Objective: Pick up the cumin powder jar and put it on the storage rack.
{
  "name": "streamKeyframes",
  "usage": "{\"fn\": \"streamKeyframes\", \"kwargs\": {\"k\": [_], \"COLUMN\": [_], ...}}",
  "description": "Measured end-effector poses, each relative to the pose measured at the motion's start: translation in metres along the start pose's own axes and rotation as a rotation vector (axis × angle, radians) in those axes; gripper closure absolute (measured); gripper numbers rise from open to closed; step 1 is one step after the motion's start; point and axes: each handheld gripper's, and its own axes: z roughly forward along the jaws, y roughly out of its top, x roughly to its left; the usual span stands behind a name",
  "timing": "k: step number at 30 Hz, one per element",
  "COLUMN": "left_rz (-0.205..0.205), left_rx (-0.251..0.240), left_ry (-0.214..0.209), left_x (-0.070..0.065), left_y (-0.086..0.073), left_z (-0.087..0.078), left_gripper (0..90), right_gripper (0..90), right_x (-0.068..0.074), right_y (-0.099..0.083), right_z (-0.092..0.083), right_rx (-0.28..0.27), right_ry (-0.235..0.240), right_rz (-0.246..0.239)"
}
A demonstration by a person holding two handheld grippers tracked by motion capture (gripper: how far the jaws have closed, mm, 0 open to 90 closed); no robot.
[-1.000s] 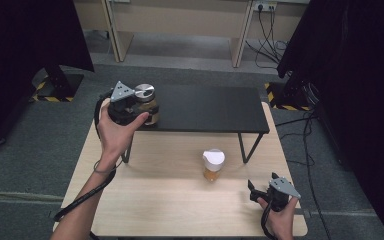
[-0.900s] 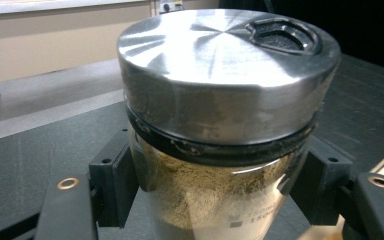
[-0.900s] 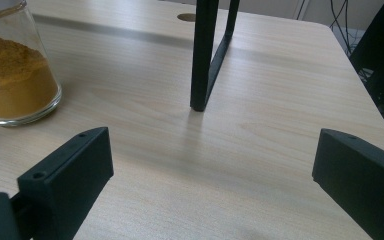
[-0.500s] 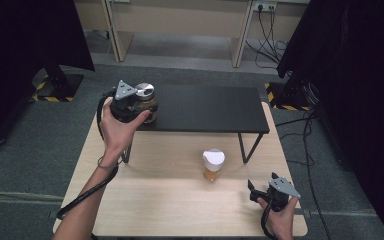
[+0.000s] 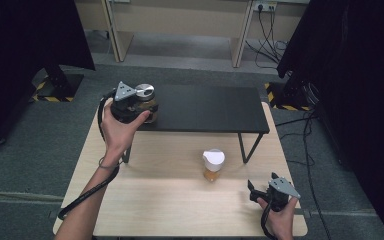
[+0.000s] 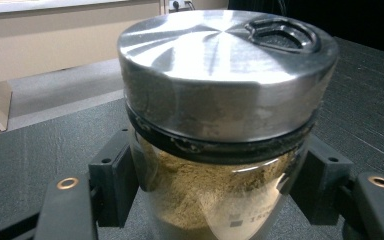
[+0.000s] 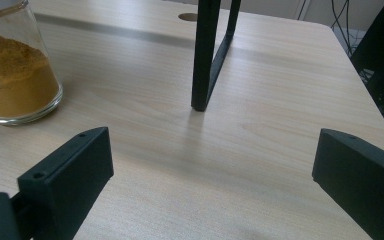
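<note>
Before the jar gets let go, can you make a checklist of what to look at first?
1. Left hand-held gripper clamps the glass jar of tan powder: ok.
2. Round silver metal lid seated on the jar: ok.
3. Jar upright: ok.
4. Jar bottom resting on the black shelf: cannot tell.
5. Shelf surface around the jar bare: ok.
6. Right hand-held gripper open, apart from the white-lidded glass jar of orange powder: ok.

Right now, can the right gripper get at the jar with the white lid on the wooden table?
Probably yes. The right gripper is open, and the white-lidded jar stands near it on bare wooden table. The shelf's leg stands off to one side.
</note>
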Motion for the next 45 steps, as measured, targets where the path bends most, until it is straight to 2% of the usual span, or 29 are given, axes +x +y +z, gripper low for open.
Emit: {"fn": "streamKeyframes", "kwargs": {"k": [9, 11, 15, 18, 25, 34, 40, 43, 45], "left_rz": [-0.003, -0.003, 0.000, 0.019, 0.041, 0.096, 0.108, 0.102, 0.118], "left_rx": [-0.002, -0.017, -0.071, -0.084, -0.128, -0.168, -0.192, -0.198, -0.196], "left_ry": [-0.002, -0.007, 0.009, 0.038, 0.070, 0.093, 0.083, 0.061, 0.062], "left_x": [0.001, 0.001, -0.004, -0.011, -0.016, -0.029, -0.036, -0.037, -0.040], "left_y": [-0.001, -0.003, -0.008, -0.012, -0.020, -0.028, -0.037, -0.043, -0.046], "left_z": [0.000, 0.000, -0.005, -0.007, -0.014, -0.029, -0.041, -0.047, -0.051], "left_gripper": [30.0, 29.7, 15.1, 4.9, 4.0, 4.3, 4.6, 4.7, 4.7], "right_gripper": [3.0, 3.0, 3.0, 3.0, 3.0, 3.0, 3.0, 3.0, 3.0], "right_x": [0.000, 0.001, 0.000, 0.000, 0.000, -0.001, -0.001, -0.001, -0.001], "right_y": [0.000, 0.000, 0.000, 0.000, 0.000, 0.000, 0.000, 0.000, 0.000], "right_z": [0.000, 0.000, 0.000, 0.000, 0.000, 0.000, 0.000, 0.000, 0.000], "right_rx": [-0.001, 0.001, 0.000, 0.000, 0.000, 0.000, 0.001, 0.000, 0.002], "right_ry": [0.006, 0.005, 0.005, 0.005, 0.006, 0.008, 0.009, 0.008, 0.009], "right_rz": [0.001, 0.000, 0.005, 0.002, 0.005, 0.009, 0.011, 0.010, 0.010]}}
